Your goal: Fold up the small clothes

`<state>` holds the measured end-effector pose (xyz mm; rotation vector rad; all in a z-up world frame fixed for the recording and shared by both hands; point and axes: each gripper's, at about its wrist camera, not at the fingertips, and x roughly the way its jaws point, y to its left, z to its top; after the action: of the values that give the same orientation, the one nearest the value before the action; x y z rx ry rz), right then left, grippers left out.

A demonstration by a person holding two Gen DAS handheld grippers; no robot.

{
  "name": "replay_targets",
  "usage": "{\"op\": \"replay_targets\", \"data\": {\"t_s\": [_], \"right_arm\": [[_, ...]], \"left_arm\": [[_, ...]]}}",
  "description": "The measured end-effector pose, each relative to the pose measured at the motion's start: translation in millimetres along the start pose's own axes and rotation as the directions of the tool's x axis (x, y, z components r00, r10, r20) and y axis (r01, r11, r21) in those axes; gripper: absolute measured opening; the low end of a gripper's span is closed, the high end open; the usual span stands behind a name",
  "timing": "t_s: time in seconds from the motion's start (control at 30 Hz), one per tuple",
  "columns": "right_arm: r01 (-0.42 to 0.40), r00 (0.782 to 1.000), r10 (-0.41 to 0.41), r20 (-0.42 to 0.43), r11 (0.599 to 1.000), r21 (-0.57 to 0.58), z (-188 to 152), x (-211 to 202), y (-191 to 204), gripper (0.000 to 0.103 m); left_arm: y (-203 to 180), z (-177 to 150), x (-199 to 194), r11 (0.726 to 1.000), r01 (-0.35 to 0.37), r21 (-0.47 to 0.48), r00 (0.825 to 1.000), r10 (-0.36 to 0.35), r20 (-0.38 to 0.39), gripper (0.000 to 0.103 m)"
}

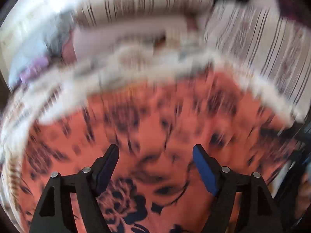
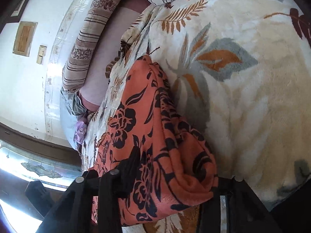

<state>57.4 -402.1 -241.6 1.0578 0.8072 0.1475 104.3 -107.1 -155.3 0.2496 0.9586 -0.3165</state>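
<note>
An orange garment with a black flower print (image 1: 155, 136) lies spread under my left gripper (image 1: 155, 165), which is open and empty just above it; that view is blurred by motion. In the right wrist view the same garment (image 2: 155, 136) is bunched into a thick fold on a cream blanket with a leaf pattern (image 2: 243, 77). My right gripper (image 2: 171, 178) is shut on the garment's near part; its left finger (image 2: 130, 167) presses into the cloth and the right finger is hidden behind the fold.
Striped pillows (image 2: 91, 38) lie along the head of the bed, also in the left wrist view (image 1: 252, 44). A white wall (image 2: 29, 77) and a bright window (image 2: 29, 167) are at the left. A pale blue and purple bundle (image 2: 77, 124) sits by the bed's edge.
</note>
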Motion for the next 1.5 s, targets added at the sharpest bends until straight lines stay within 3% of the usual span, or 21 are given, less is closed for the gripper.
{"op": "replay_targets", "data": {"t_s": [0.03,0.1,0.17,0.27,0.3,0.37,0.4,0.43,0.53,0.6,0.7,0.8,0.83,0.9,0.93,0.97,1.0,1.07,1.3,1.4,1.5], "right_arm": [[0.01,1.0,-0.01,-0.004,1.0,-0.005,0,1,1,0.039],[0.036,0.999,-0.037,-0.017,0.999,-0.014,2,3,5,0.041],[0.027,0.999,-0.027,-0.031,1.0,-0.013,5,4,7,0.049],[0.047,0.998,-0.047,-0.035,0.999,-0.015,7,5,13,0.056],[0.062,0.998,-0.062,-0.03,0.998,-0.019,6,6,16,0.056],[0.092,0.995,-0.093,-0.022,0.994,-0.058,7,10,24,0.057],[0.118,0.993,-0.12,-0.019,0.988,-0.103,8,13,31,0.048],[0.158,0.987,-0.163,-0.012,0.972,-0.172,8,17,43,0.022],[0.233,0.972,-0.225,0.066,0.896,-0.377,2,16,100,0.02],[0.224,0.975,-0.193,0.113,0.837,-0.5,-9,13,154,0.02],[0.152,0.988,-0.1,0.116,0.733,-0.663,-47,20,229,0.02],[0.051,0.998,-0.053,0.023,0.633,-0.772,-103,49,271,0.02],[0.025,0.998,-0.065,-0.019,0.615,-0.788,-119,65,274,0.02],[-0.013,0.976,-0.166,-0.139,0.595,-0.803,-152,118,262,0.02],[-0.017,0.953,-0.233,-0.194,0.6,-0.8,-164,145,249,0.02],[-0.032,0.934,-0.258,-0.247,0.626,-0.779,-172,166,233,0.021],[-0.031,0.953,-0.217,-0.213,0.63,-0.776,-174,164,230,0.02],[-0.041,0.951,-0.202,-0.232,0.662,-0.748,-166,155,236,0.02],[-0.129,0.938,-0.095,-0.335,0.798,-0.588,-142,153,216,0.019],[-0.143,0.94,-0.067,-0.336,0.814,-0.563,-142,148,214,0.02],[-0.186,0.952,0.009,-0.307,0.812,-0.553,-134,128,228,0.02]], "left_arm": [[1,-5,-10,0.999,-0.013,0.031,0.994,0.01,0.112,0.083],[3,3,-21,0.998,0.028,0.048,0.997,-0.031,0.074,0.081],[21,11,-44,0.995,0.091,-0.04,0.984,-0.084,0.154,0.081],[45,7,-65,0.99,0.058,-0.128,0.961,-0.021,0.275,0.088],[52,4,-55,0.988,0.046,-0.15,0.974,-0.011,0.228,0.09],[54,-7,-2,0.993,0.044,-0.111,0.999,-0.046,-0.011,0.09],[51,-18,-9,0.998,0.035,-0.06,0.99,-0.027,0.142,0.093],[51,-23,-8,0.998,0.039,-0.041,0.987,-0.032,0.157,0.093],[70,-27,-14,0.979,0.163,-0.125,0.975,-0.14,0.173,0.093],[102,-29,-23,0.916,0.307,-0.258,0.942,-0.253,0.223,0.093],[156,-34,-41,0.75,0.427,-0.506,0.899,-0.29,0.328,0.093],[213,-53,-50,0.622,0.438,-0.648,0.893,-0.217,0.395,0.093],[228,-58,-45,0.584,0.436,-0.684,0.897,-0.217,0.386,0.092],[247,-72,-37,0.498,0.477,-0.725,0.879,-0.248,0.408,0.091],[249,-76,-39,0.486,0.486,-0.726,0.873,-0.25,0.418,0.091],[247,-78,-41,0.503,0.475,-0.722,0.88,-0.243,0.409,0.091],[244,-80,-45,0.53,0.464,-0.71,0.885,-0.236,0.402,0.091],[240,-84,-51,0.553,0.456,-0.697,0.888,-0.228,0.4,0.091],[266,-66,-40,0.466,0.484,-0.741,0.871,-0.176,0.459,0.091],[275,-69,-41,0.447,0.472,-0.76,0.876,-0.142,0.46,0.091],[288,-81,-48,0.391,0.454,-0.8,0.881,-0.061,0.47,0.091]]}}
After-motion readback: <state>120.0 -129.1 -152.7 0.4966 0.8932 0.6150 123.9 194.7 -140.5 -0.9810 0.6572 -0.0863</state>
